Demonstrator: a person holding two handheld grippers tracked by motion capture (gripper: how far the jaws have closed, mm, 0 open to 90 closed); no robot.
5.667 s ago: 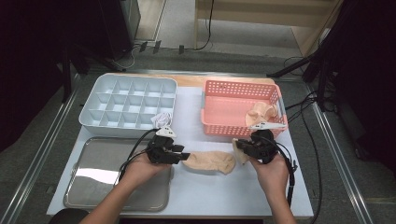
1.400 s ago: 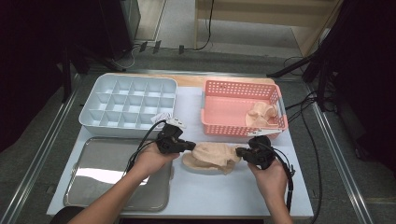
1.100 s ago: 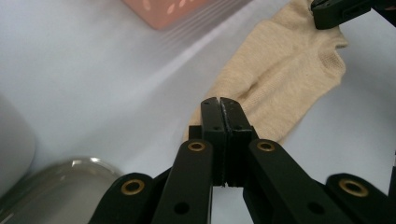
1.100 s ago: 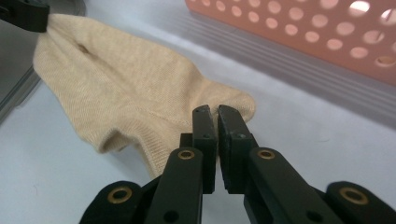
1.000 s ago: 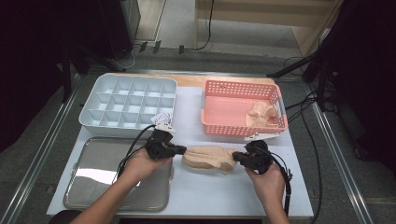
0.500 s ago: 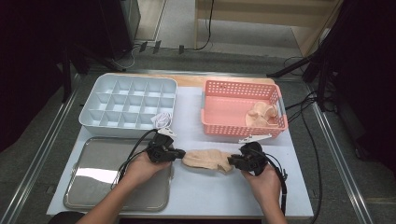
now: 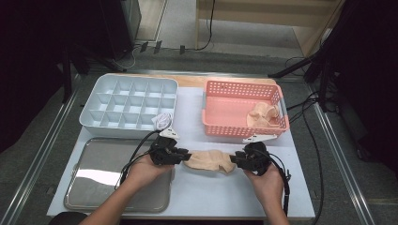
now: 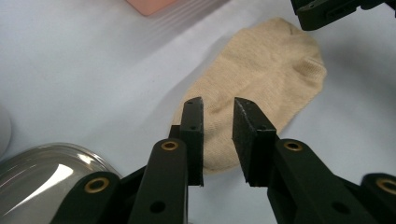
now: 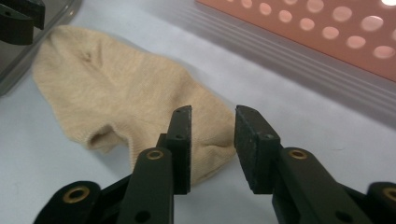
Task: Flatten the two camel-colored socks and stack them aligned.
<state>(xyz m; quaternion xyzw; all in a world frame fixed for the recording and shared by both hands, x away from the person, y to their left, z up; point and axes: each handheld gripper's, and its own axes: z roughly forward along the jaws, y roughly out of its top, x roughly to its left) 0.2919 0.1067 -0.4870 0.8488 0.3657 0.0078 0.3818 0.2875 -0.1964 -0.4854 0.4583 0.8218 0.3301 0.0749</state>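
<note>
The beige knit sock (image 7: 210, 161) lies flat near the surface's front edge, long axis running between the left hand-held gripper (image 8: 217, 116) and right hand-held gripper (image 9: 212, 126), whose jaws have just been opening, gripping nothing.

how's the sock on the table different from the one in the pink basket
The sock on the table lies flat and smoothed out between the left gripper and right gripper; the sock in the basket is crumpled in a corner of the pink basket, apart from both. Both are beige.
</note>
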